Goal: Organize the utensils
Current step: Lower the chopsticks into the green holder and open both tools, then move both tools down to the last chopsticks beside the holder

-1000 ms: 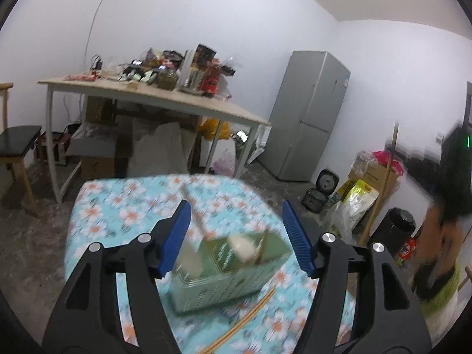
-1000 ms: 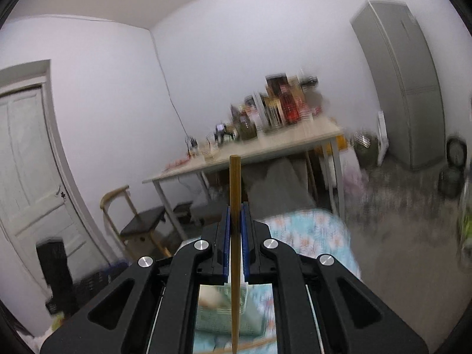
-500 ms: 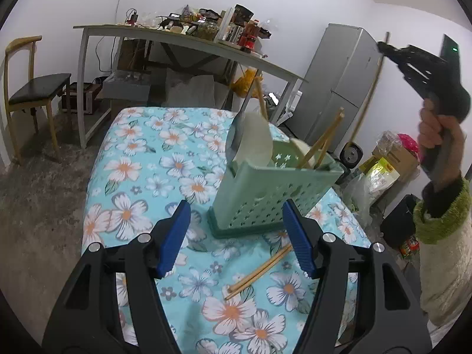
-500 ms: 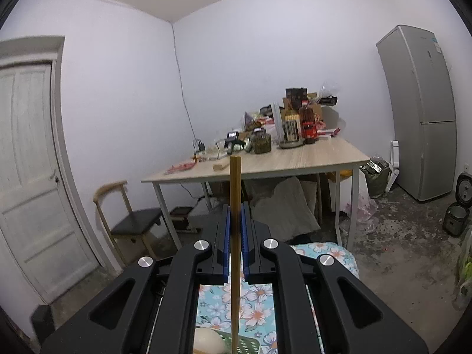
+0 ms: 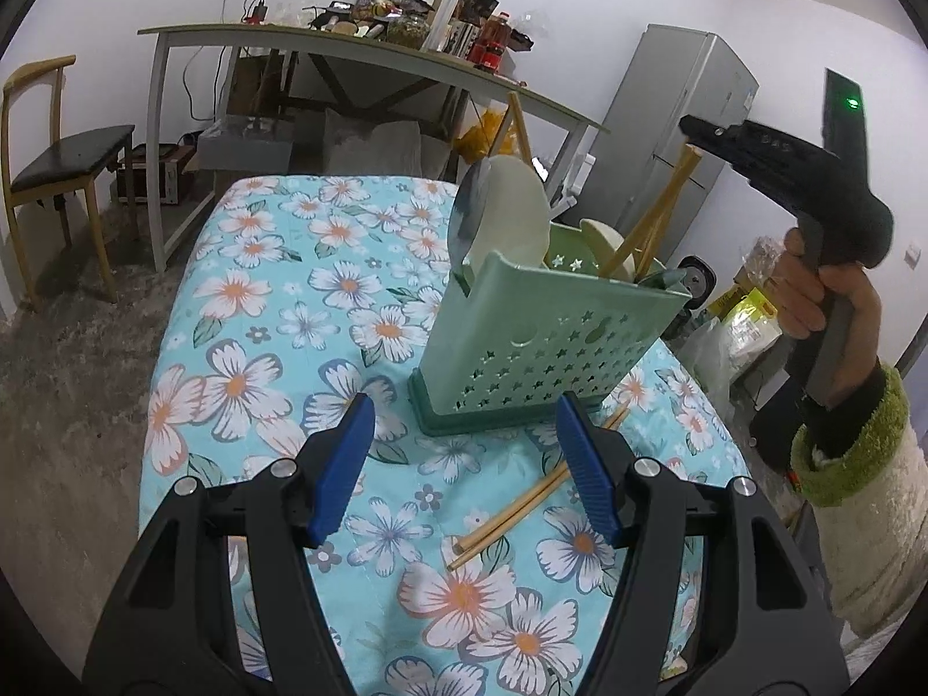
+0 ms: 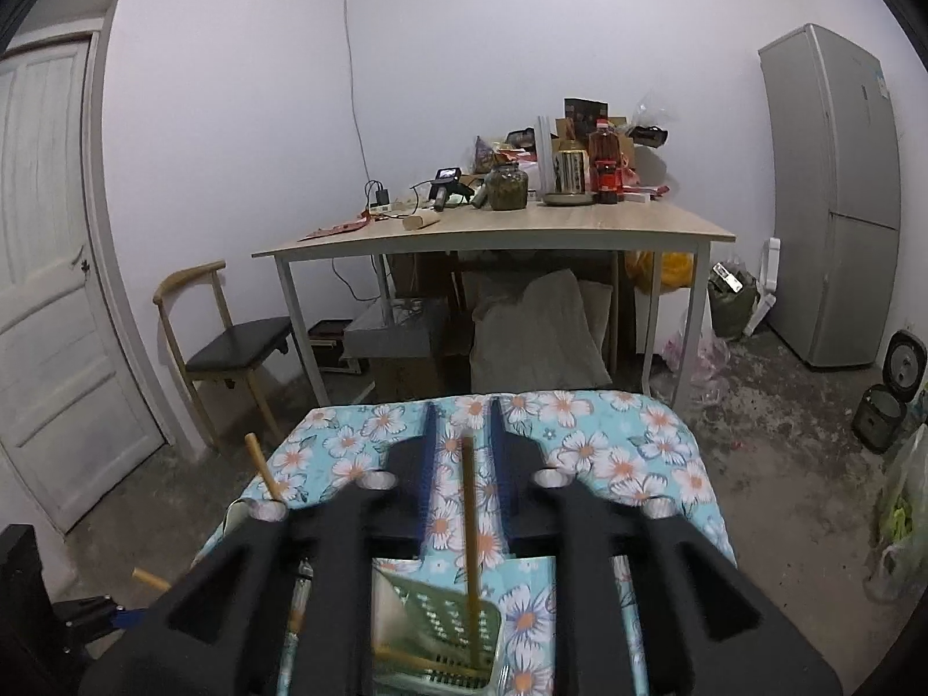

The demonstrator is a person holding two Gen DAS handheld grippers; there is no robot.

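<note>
No word, brand or number can be read in either view. The bottles (image 6: 605,171) and the tin (image 6: 571,173) on the far table carry labels, the fridge (image 6: 835,197) a small sticker near its top (all too small and blurred to make out). The green utensil holder (image 5: 539,342) bears only star-shaped holes.

Right wrist view: black right gripper (image 6: 461,484) motion-blurred; green perforated plastic utensil holder (image 6: 446,615) beneath it cut by the frame's bottom edge. Bamboo chopstick's (image 6: 471,528) lower end hidden inside holder.
</note>
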